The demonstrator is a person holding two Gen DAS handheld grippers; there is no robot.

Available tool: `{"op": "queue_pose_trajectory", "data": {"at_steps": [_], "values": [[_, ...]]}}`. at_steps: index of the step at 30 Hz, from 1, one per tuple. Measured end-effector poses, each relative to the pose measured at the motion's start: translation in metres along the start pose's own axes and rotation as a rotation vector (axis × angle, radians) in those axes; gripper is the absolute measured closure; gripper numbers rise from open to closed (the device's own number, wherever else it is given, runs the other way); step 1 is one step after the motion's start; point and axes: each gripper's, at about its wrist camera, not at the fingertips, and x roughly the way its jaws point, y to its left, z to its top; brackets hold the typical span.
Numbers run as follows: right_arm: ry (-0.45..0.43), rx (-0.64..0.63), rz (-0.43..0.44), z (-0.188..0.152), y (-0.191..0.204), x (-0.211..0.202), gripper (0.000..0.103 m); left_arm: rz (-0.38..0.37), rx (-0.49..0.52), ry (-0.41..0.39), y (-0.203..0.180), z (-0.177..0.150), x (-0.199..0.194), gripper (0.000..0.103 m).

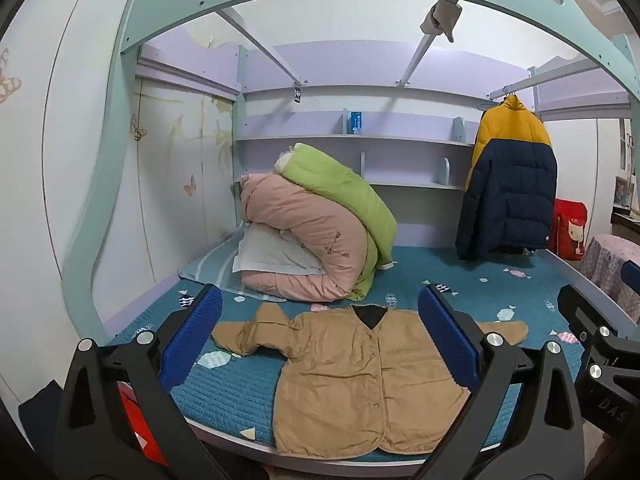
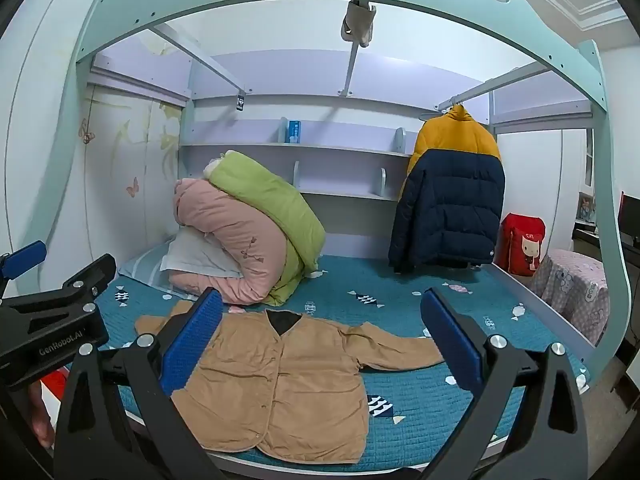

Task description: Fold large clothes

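Tan fabric marks your workpiece: the jacket (image 1: 360, 380) lies flat and face-up on the teal quilted bedspread (image 1: 440, 276), buttoned, collar toward 12 o'clock, hem at the near bed edge, both sleeves spread out sideways. Nothing is folded yet.

Both claws stand fully spread and empty. Your left gripper (image 1: 320, 344) and right gripper (image 2: 324, 344) hover short of the jacket, apart from the cloth.

Hazards from this position:

1. Double pickup. The jacket is thin and rests directly on the bedspread. If a lower finger digs in, you will likely pinch the quilting along with the cloth.
2. Single-layer grab. Closing on the top front panel alone would lift it off the back layer and spoil the fold line.
3. Slide-off. The hem sits at the bed edge at 6 o'clock. Dragging toward yourself could pull the jacket off the bed.
4. Crowding. The rolled pink and green bedding (image 1: 316, 224) sits just beyond the collar at 11 o'clock; folding upward leaves little room there.
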Motion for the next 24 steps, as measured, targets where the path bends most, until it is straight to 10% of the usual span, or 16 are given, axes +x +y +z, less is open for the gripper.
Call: {"op": "queue_pose_trajectory", "data": {"at_steps": [24], "values": [[0.011, 0.000, 0.011, 0.000, 0.002, 0.007, 0.007, -0.019, 0.033, 0.016, -0.014, -0.008, 0.003, 0.005]]}}
